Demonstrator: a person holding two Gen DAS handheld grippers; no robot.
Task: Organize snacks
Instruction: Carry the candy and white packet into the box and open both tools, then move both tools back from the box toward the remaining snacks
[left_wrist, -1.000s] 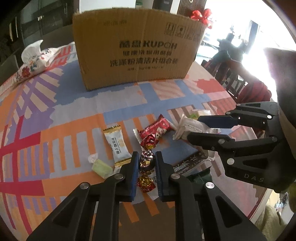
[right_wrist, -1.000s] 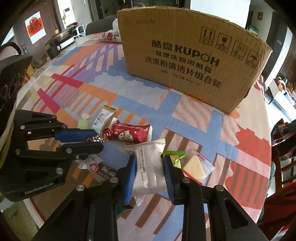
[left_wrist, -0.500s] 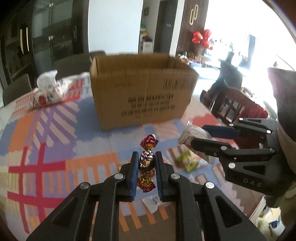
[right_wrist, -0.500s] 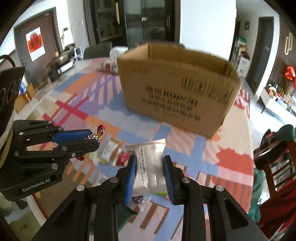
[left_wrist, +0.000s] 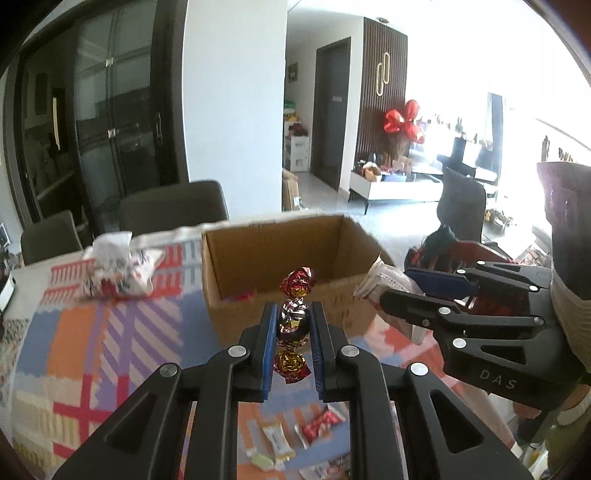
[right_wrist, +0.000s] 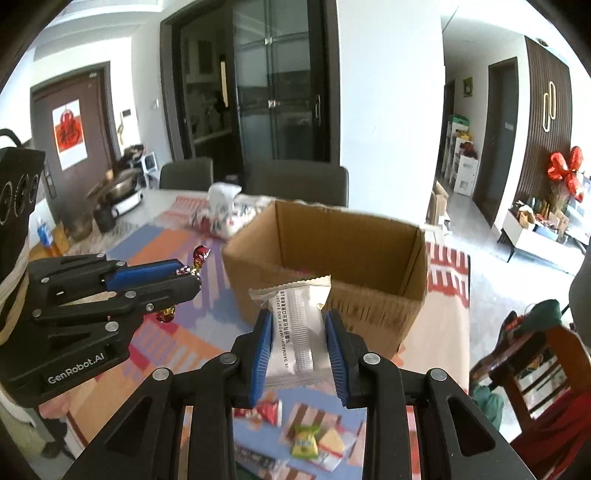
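Note:
My left gripper (left_wrist: 293, 325) is shut on a foil-wrapped candy (left_wrist: 293, 321) with red and gold twisted ends, held high above the table. It also shows in the right wrist view (right_wrist: 184, 277). My right gripper (right_wrist: 299, 341) is shut on a white snack packet (right_wrist: 297, 328), raised beside the left one; it shows in the left wrist view (left_wrist: 413, 286). An open cardboard box (left_wrist: 280, 258) stands just ahead of both grippers, its opening facing up (right_wrist: 332, 254). Something red lies inside it.
Loose snacks lie on the patterned tablecloth (left_wrist: 74, 332) below: a red packet (left_wrist: 319, 430), a yellow-ended packet (left_wrist: 275, 441), a green packet (right_wrist: 304, 441), a clear-wrapped cake (right_wrist: 332, 441). A floral tissue pouch (left_wrist: 118, 269) sits left of the box. Chairs stand behind the table.
Both grippers have lifted their snacks off the table and risen until they look down into the open box. The remaining snacks have dropped to the bottom of both views.

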